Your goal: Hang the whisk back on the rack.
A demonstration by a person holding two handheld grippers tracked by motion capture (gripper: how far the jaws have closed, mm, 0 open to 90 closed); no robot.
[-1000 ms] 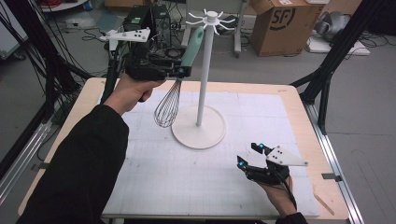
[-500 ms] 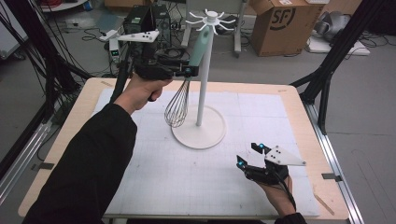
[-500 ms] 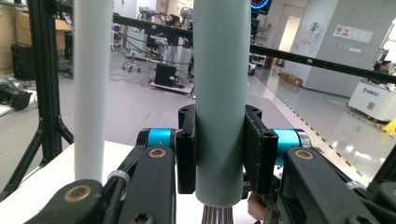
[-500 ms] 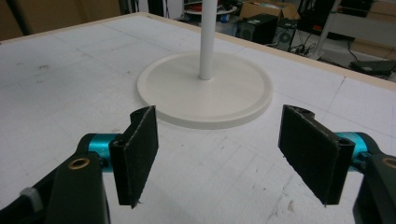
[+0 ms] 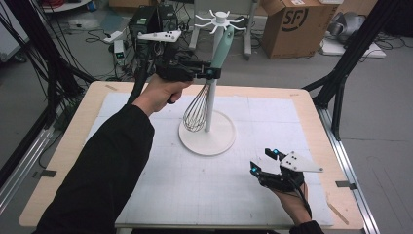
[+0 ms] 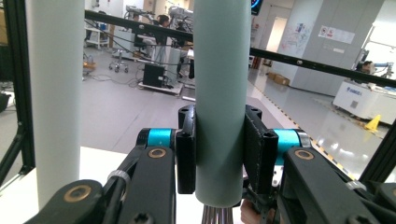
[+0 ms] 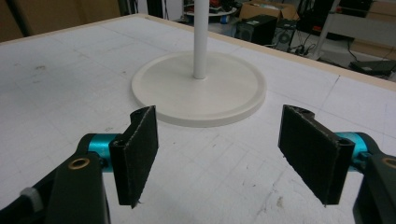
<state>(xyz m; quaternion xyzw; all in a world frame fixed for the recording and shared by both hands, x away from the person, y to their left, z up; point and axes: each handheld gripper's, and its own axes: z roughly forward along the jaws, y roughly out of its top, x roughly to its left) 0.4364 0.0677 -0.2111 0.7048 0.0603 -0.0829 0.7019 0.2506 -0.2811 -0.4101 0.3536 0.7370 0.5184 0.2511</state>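
A whisk (image 5: 197, 113) with a pale green handle (image 5: 220, 48) hangs in the air beside the white stand's pole (image 5: 210, 102). My left gripper (image 5: 210, 73) is shut on that handle, wire end down. In the left gripper view the green handle (image 6: 219, 93) sits clamped between both pads, with the white pole (image 6: 55, 93) just to its left. The handle's top is close under the stand's hooked crown (image 5: 220, 18). My right gripper (image 5: 263, 162) rests low over the mat at the front right, open, with nothing between its pads (image 7: 140, 149). It faces the stand's round base (image 7: 198, 91).
A white mat (image 5: 195, 185) covers most of the wooden table (image 5: 68, 146). Black frame posts (image 5: 341, 73) stand at the table's sides. A cardboard box (image 5: 292, 24) and cables lie on the floor beyond the far edge.
My left gripper has carried the whisk to the right, closer to the pole and the stand's top. The right gripper has stayed where it was.
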